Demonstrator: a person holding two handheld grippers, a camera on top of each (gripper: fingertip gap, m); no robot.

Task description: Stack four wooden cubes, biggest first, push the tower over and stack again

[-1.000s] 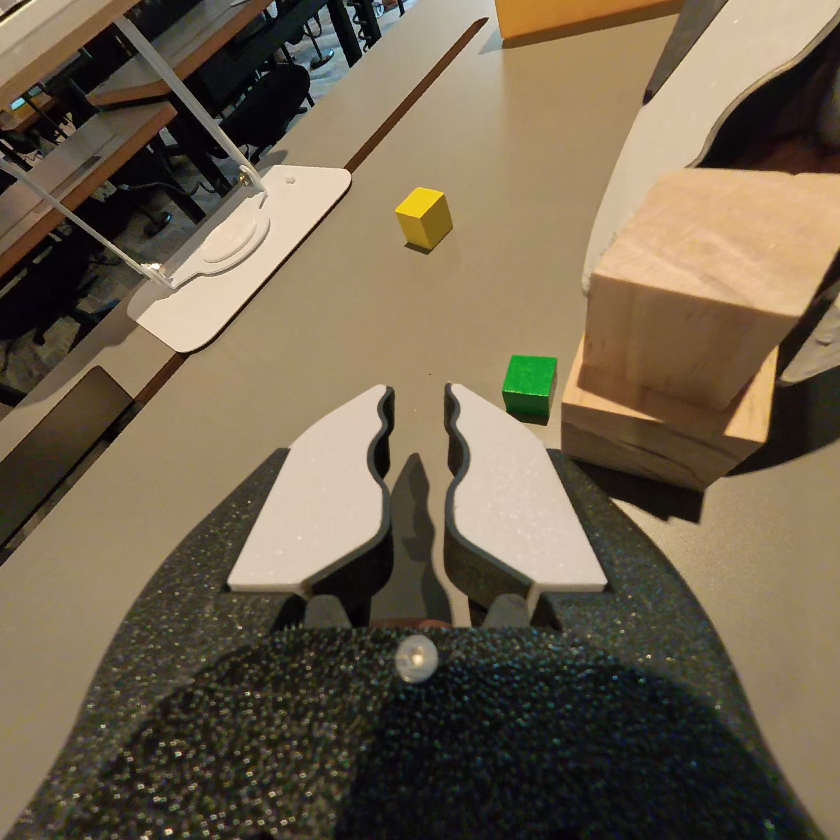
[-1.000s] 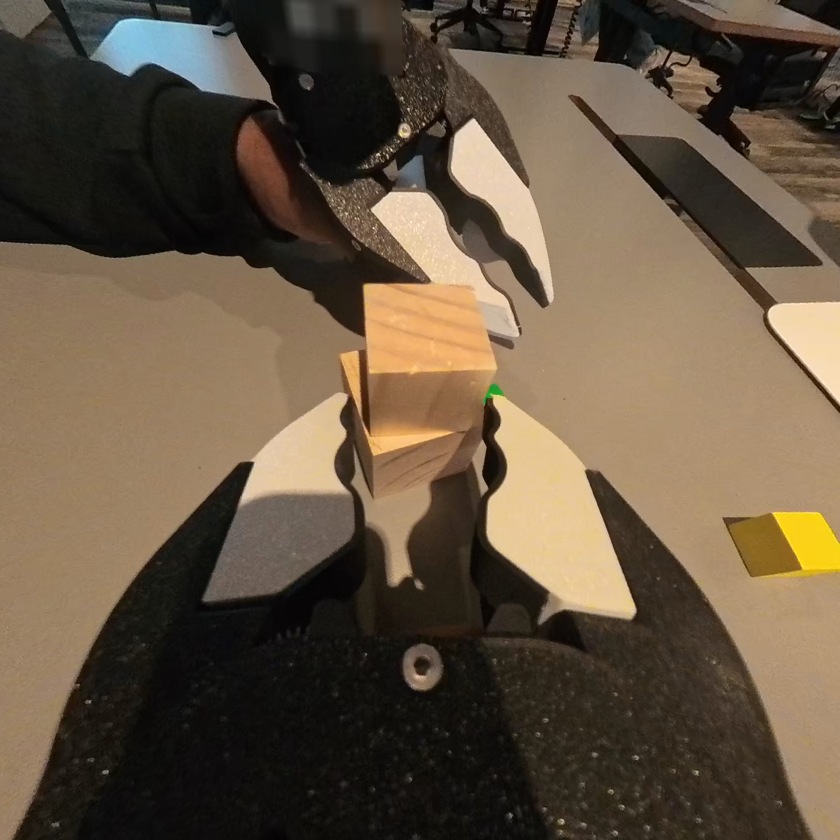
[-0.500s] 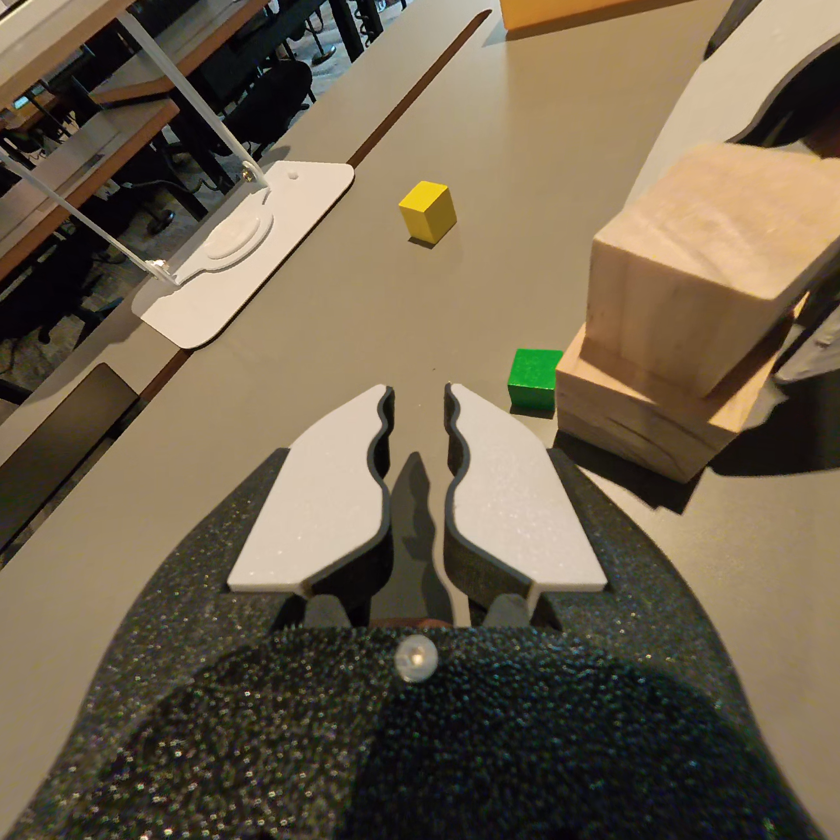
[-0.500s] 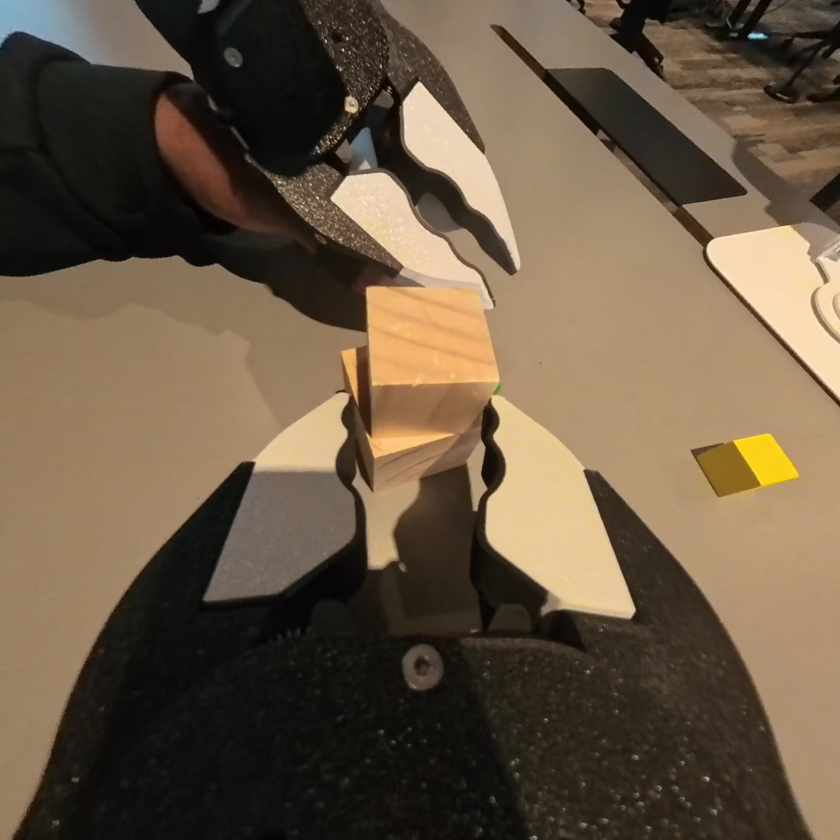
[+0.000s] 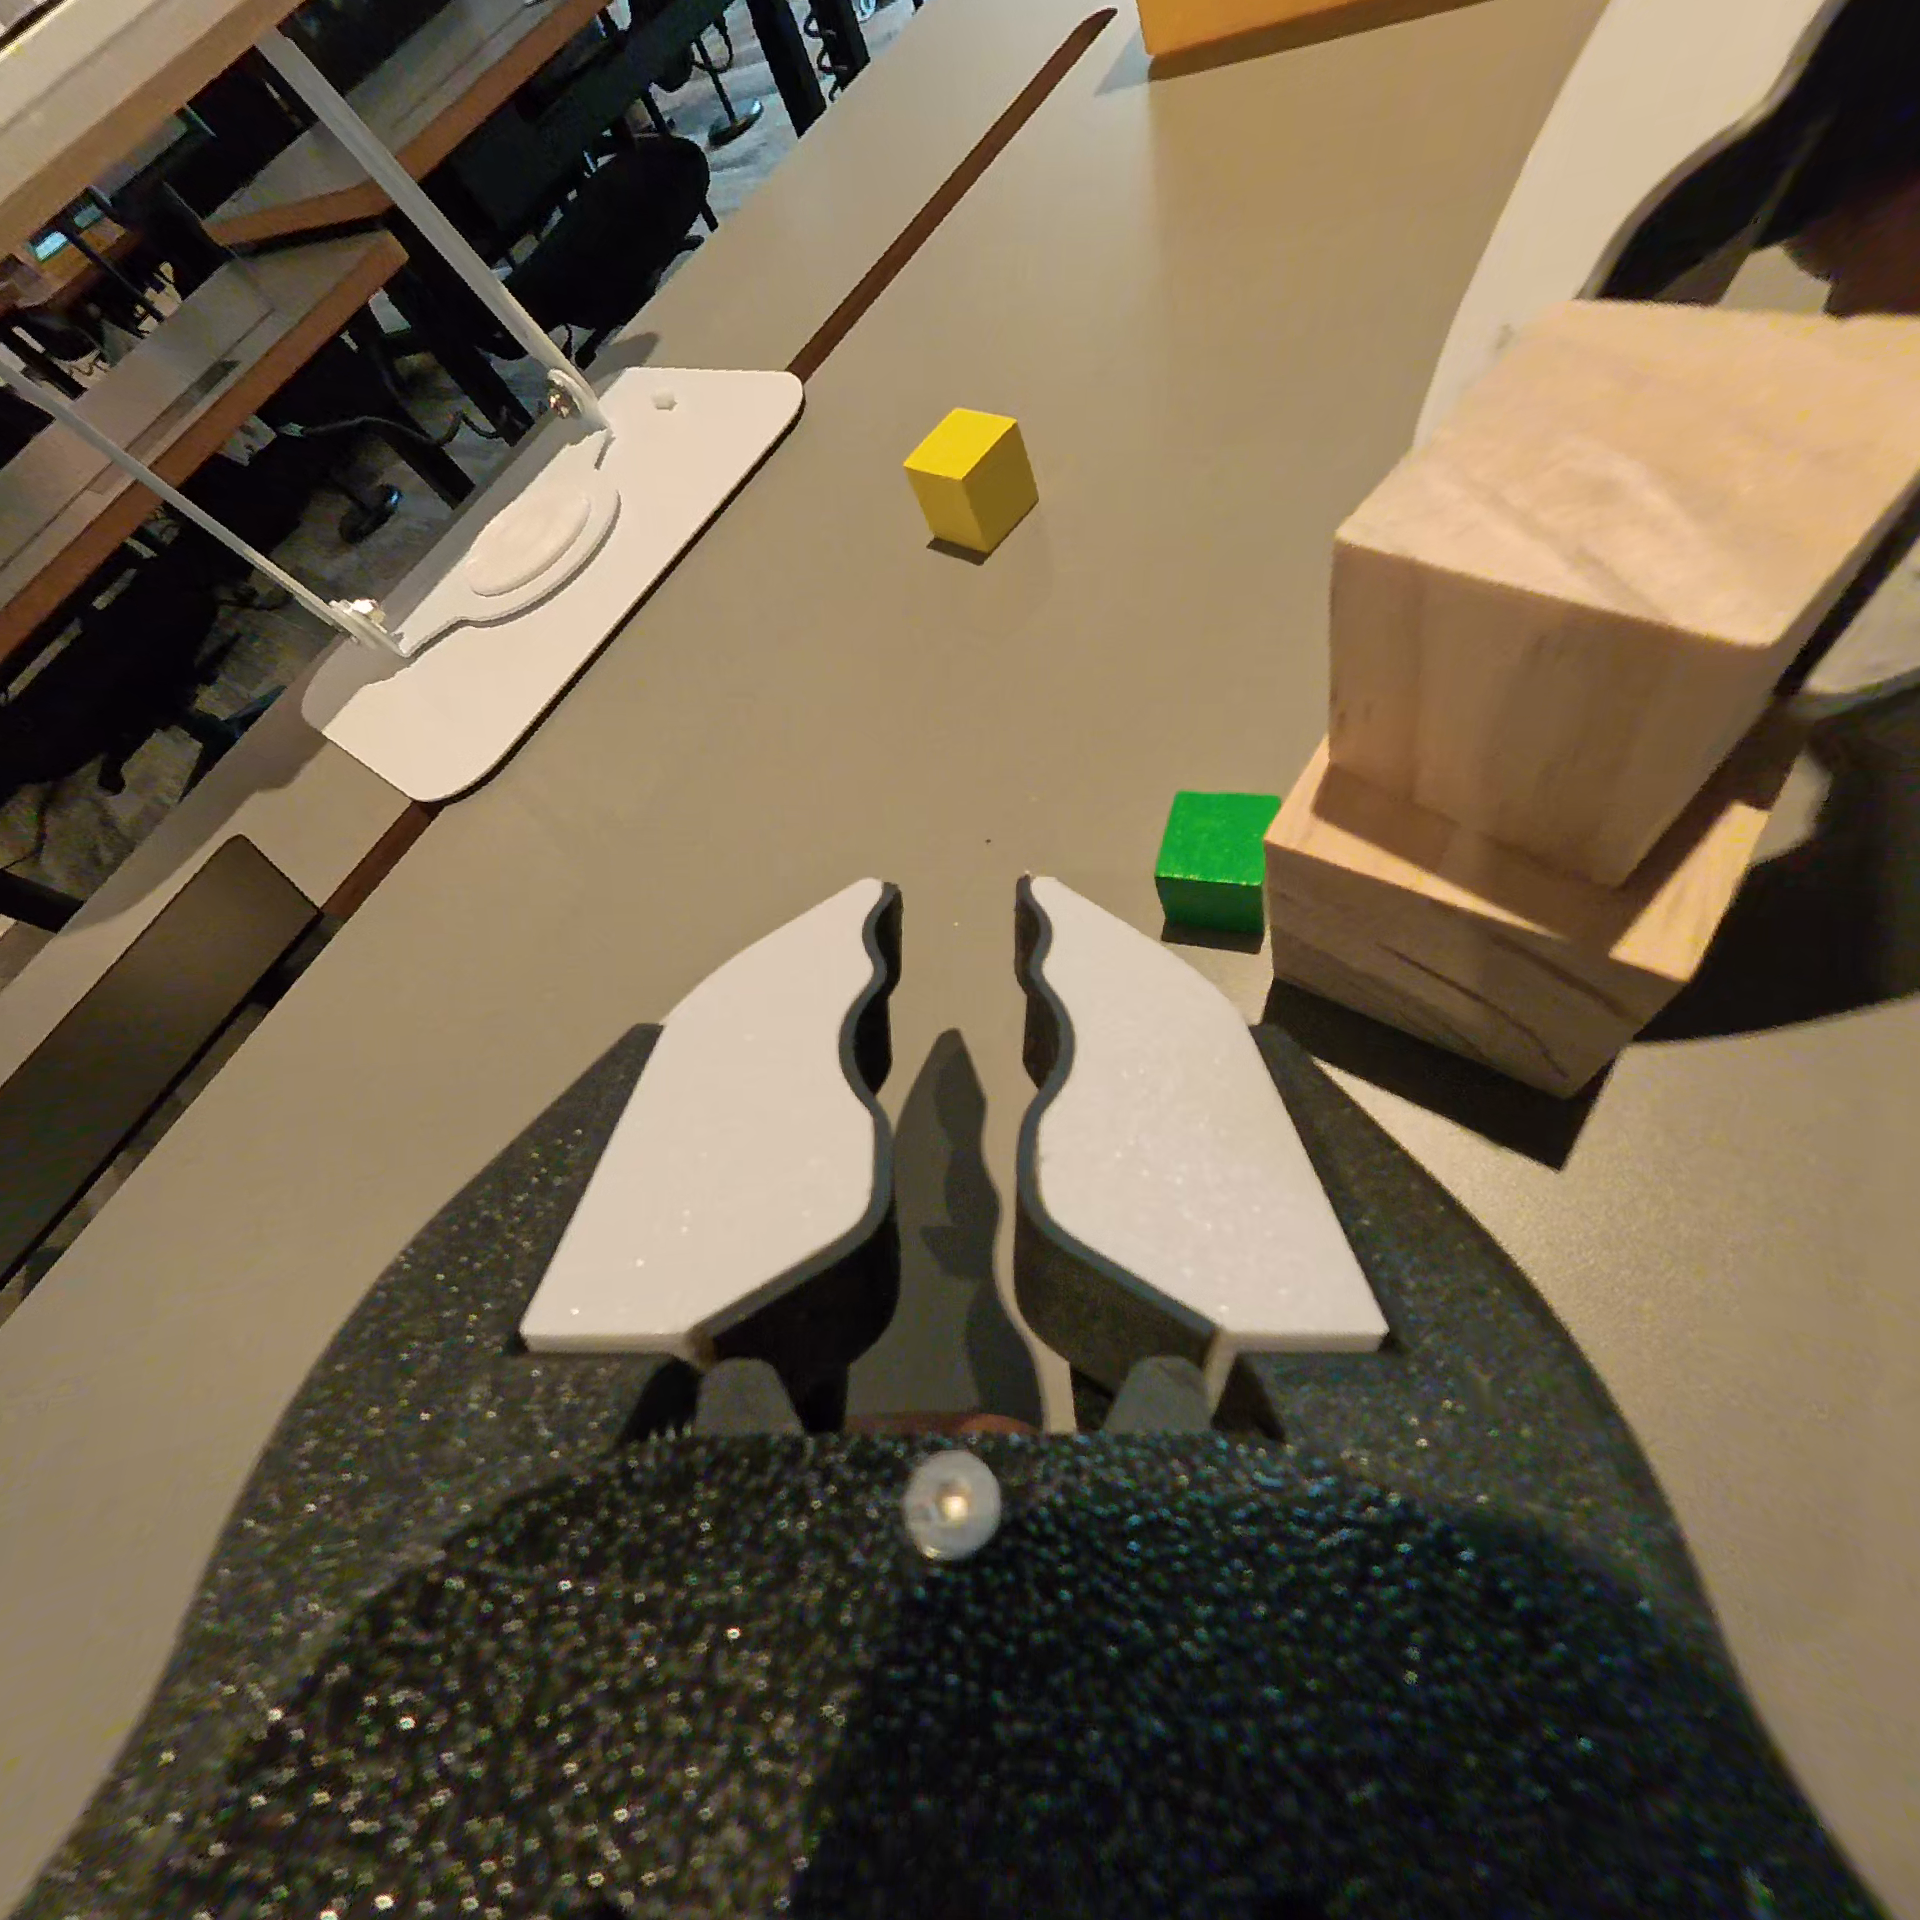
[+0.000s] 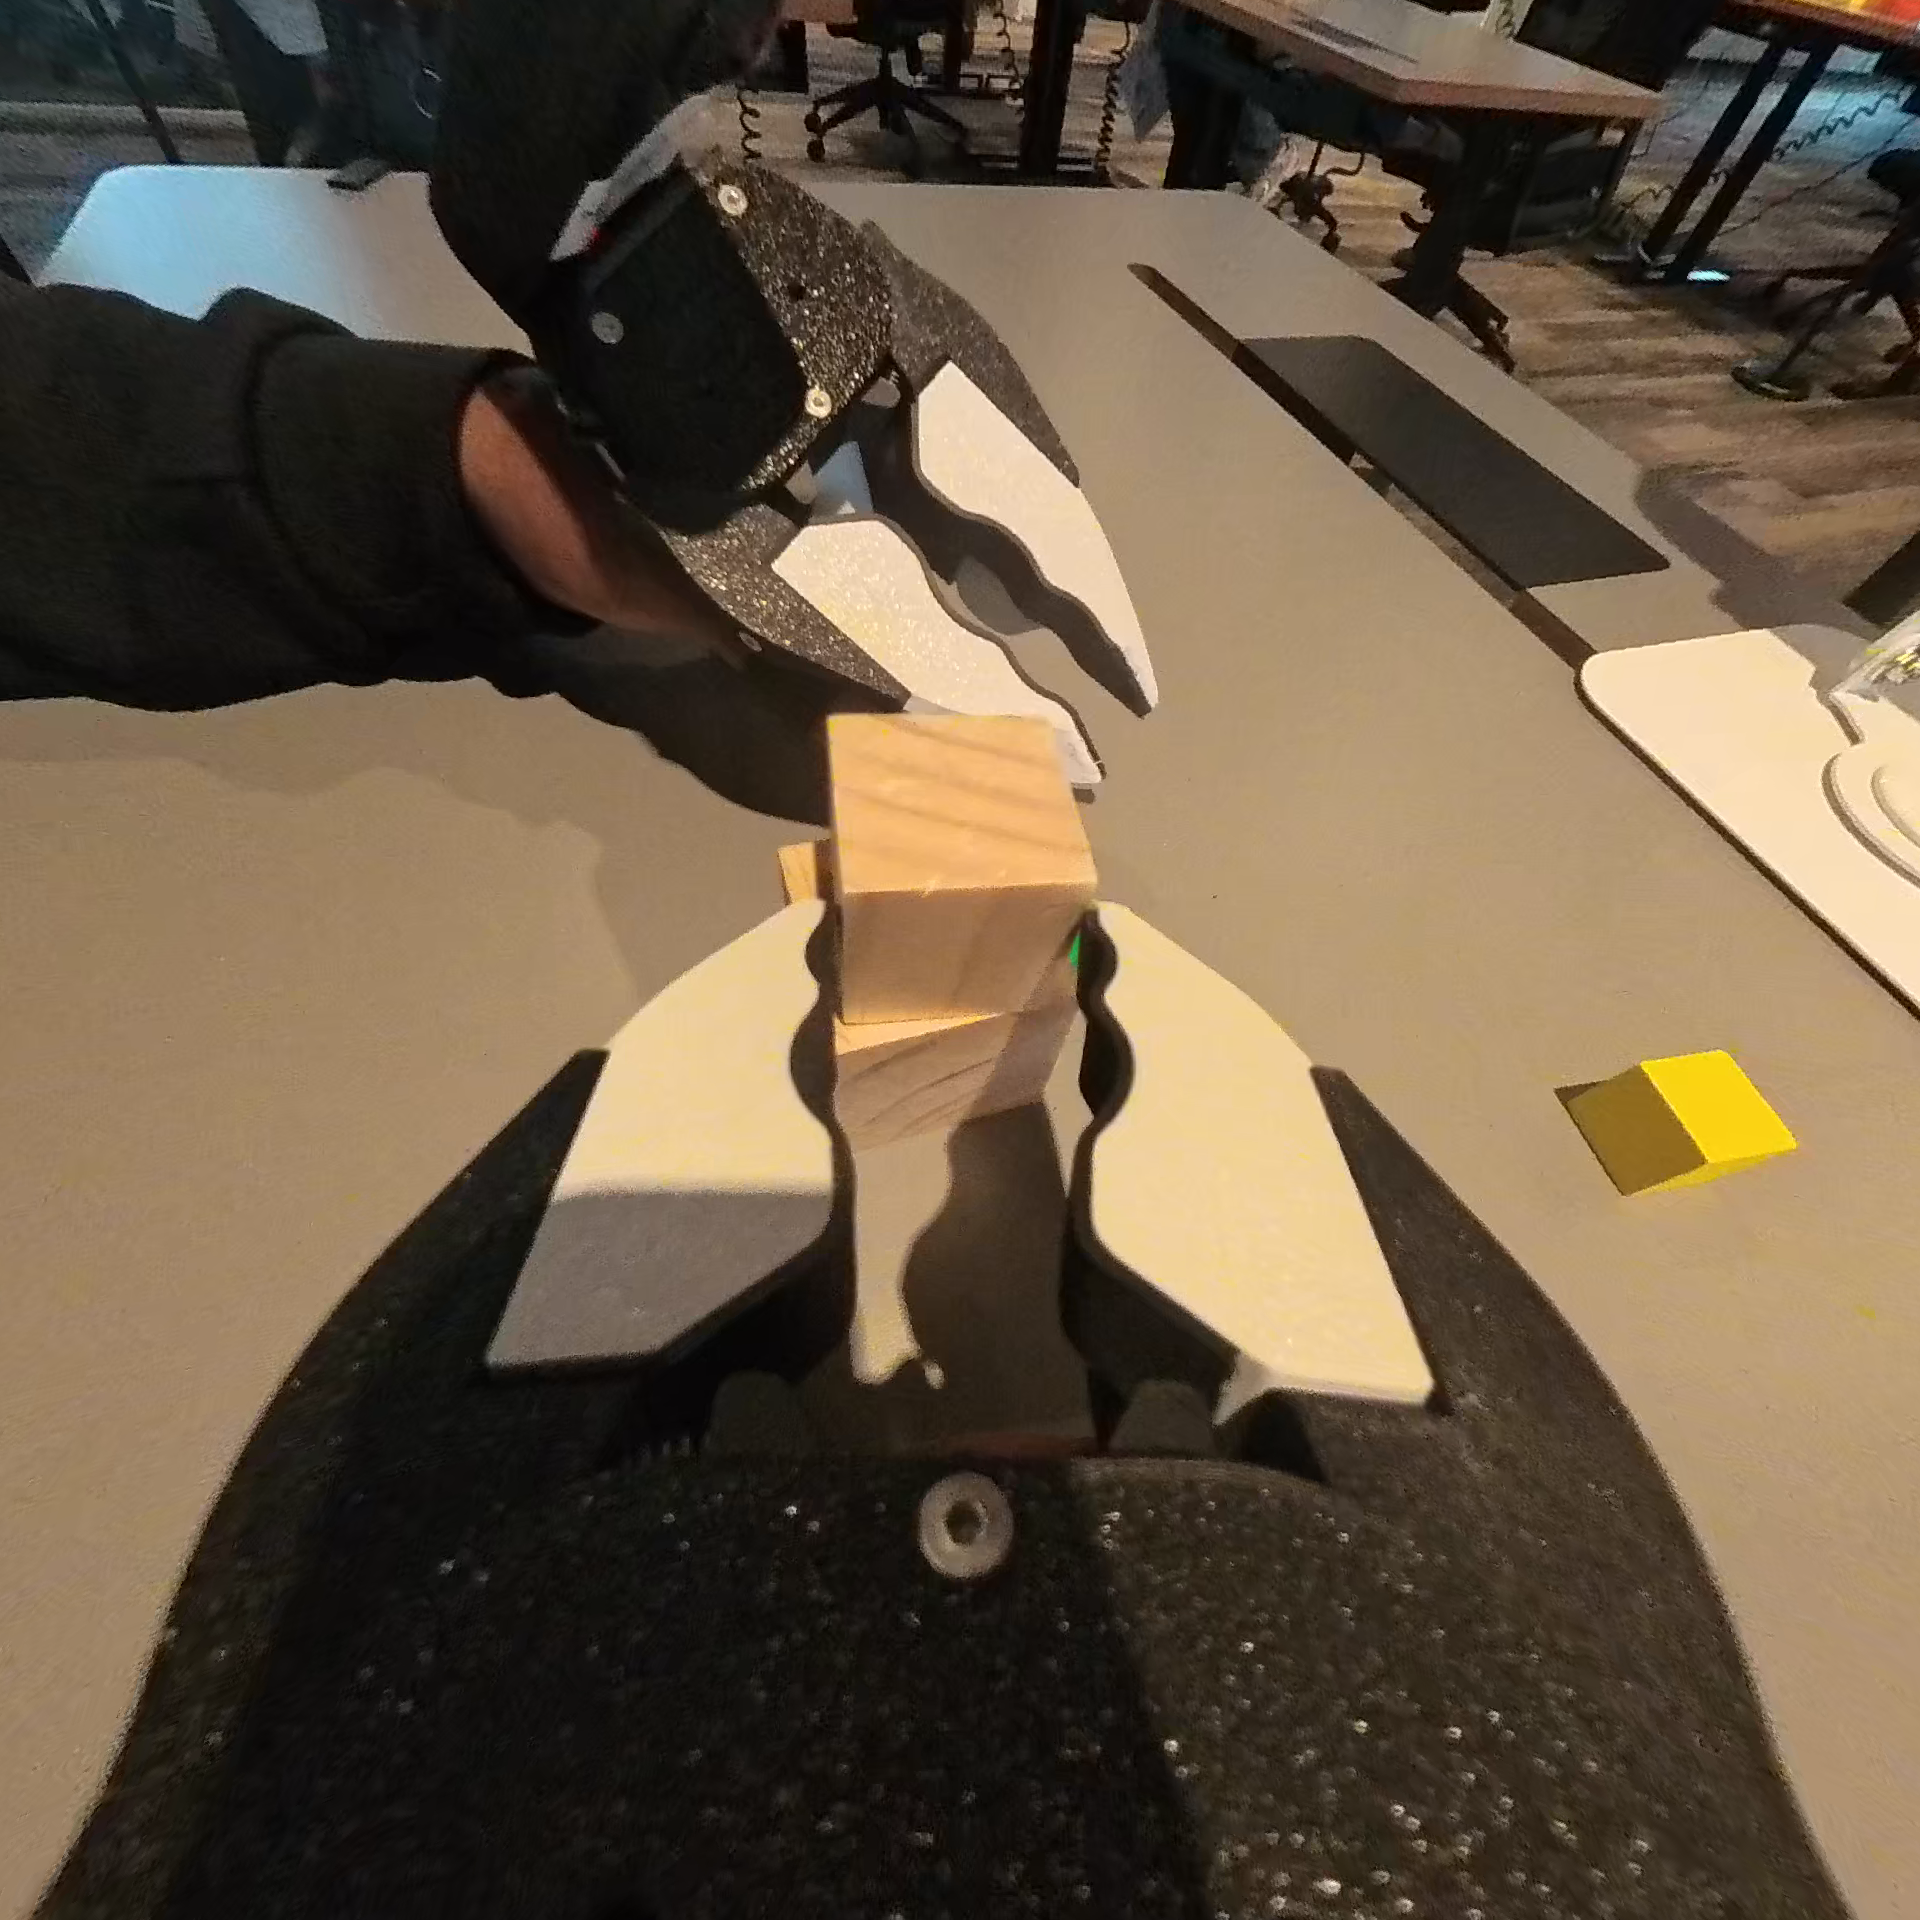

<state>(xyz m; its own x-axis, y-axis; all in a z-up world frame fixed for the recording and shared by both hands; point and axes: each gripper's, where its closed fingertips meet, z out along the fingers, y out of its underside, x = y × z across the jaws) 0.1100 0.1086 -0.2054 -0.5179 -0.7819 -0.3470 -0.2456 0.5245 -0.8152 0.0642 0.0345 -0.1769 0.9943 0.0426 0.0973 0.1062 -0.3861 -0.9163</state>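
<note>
Fingers (image 6: 717, 1091) of my right gripper (image 6: 956, 935), white and wavy-edged, clamped the pale wooden cube (image 6: 961, 883) sitting skewed atop the bigger grainy cube (image 5: 1455, 935). My left gripper (image 5: 956, 894) held nothing, narrowly parted. Smooth green cube (image 5: 1214, 857) touched the base; yellow cube (image 5: 971, 490) lay apart.

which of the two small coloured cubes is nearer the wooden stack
The green cube, right beside the bottom wooden cube; the yellow cube sits well apart on open table.
</note>
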